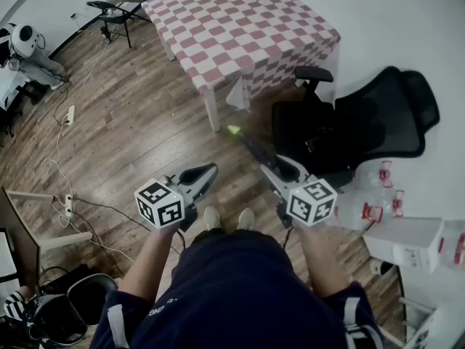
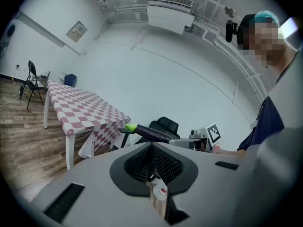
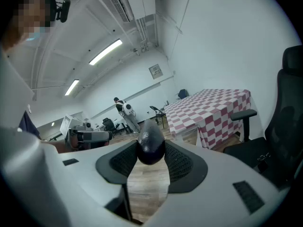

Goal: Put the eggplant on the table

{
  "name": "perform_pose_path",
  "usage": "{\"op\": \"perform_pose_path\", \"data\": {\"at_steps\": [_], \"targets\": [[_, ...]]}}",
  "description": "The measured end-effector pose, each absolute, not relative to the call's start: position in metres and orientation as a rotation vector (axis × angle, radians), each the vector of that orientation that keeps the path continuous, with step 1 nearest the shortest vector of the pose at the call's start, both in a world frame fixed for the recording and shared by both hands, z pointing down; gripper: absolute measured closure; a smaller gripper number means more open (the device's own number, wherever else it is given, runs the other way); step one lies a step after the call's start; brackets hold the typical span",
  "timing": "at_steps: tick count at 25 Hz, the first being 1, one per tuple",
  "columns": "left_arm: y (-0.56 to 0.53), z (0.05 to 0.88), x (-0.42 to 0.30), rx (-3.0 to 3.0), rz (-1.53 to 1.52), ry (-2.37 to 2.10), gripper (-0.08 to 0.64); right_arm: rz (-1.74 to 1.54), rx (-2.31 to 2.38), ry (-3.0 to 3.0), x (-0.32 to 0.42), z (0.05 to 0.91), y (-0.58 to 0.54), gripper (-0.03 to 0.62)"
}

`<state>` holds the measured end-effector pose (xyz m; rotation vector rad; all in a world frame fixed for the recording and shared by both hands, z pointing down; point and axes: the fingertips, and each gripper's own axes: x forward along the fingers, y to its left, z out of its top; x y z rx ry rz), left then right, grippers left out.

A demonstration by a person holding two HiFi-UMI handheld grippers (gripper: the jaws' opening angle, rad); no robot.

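Eggplant (image 1: 251, 145): in the air short of the checked table (image 1: 240, 27), green stem pointing toward it.
Right gripper (image 1: 278, 171): jaws clamped on the eggplant's blunt end.
Left gripper (image 1: 203, 174): jaws pressed together, empty.
Handling: we judge it light, firm and glossy-slick; a mid-body hold would be steadier.

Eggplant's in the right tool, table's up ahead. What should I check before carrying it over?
1. Grip: ok, right tool jaws clamp the eggplant by its dark body, stem end pointing ahead.
2. Other tool: ok, left tool jaws together, nothing between.
3. Landing spot: ok, table cloth shows bare in the head view.
4. Reach: not ok, open floor lies between the tools and the table.
5. Path: cannot tell; office chair stands right of the route, near the table's corner.
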<state>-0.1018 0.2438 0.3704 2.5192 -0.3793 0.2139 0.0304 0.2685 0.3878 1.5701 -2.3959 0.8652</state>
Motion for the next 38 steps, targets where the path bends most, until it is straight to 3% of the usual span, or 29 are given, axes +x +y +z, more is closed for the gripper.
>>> {"op": "perform_pose_path", "data": {"at_steps": [38], "targets": [[0.22, 0.372, 0.023, 2.544, 0.227, -0.389, 0.531, 0.971, 1.599, -2.419, 0.157, 0.41, 0.255, 0.399]]}}
